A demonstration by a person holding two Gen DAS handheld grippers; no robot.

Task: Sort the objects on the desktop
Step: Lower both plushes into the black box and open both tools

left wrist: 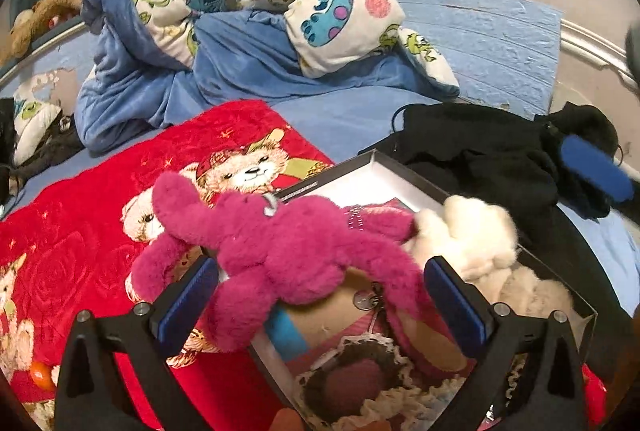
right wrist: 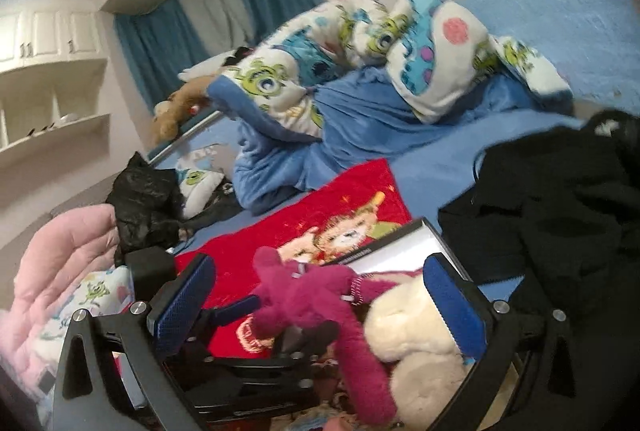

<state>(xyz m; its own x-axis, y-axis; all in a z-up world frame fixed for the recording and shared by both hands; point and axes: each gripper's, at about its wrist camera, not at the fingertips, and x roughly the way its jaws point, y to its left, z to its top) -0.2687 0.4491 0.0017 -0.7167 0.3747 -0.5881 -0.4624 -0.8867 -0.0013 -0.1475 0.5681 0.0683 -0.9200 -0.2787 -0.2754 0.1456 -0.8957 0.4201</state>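
Blue pads (left wrist: pixel 188 295) of your left gripper (left wrist: pixel 320 295) stand wide either side of the pink plush (left wrist: pixel 280 239), not pinching it, so it looks freshly draped or about to be taken. That plush sprawls over the near-left rim of the box (left wrist: pixel 376 161), half in, limbs hanging onto the red blanket (left wrist: pixel 80 231) — it needs a nudge inward to count as sorted. Beside it the white plush (left wrist: pixel 476 231) sits inside the box, against the right wall. Your right gripper (right wrist: pixel 320 303) is spread wide too, one pad touching the white plush (right wrist: pixel 408 327), the pink plush (right wrist: pixel 316 299) between its fingers, gripping nothing. Black clothes (right wrist: pixel 560 199) lie just past the box, out of the way.
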